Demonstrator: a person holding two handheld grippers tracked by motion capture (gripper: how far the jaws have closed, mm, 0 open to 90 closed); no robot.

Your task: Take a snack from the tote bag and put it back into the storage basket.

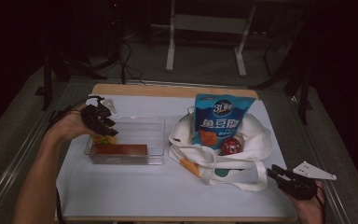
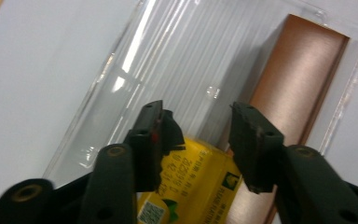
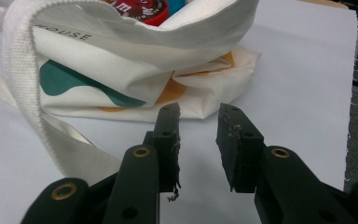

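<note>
My left gripper (image 2: 196, 135) hangs spread over the yellow printed packet (image 2: 191, 186) lying in the clear plastic tray (image 1: 154, 128); if it tips, I'd snag the tray wall. My right gripper (image 3: 198, 130), beside the tray, waits apart, empty.

We look down from above the desk (image 1: 121, 196); gripper views sit close over clear tray (image 2: 177, 60) and tote bag (image 3: 135, 70), both apparently shared overhead.
</note>
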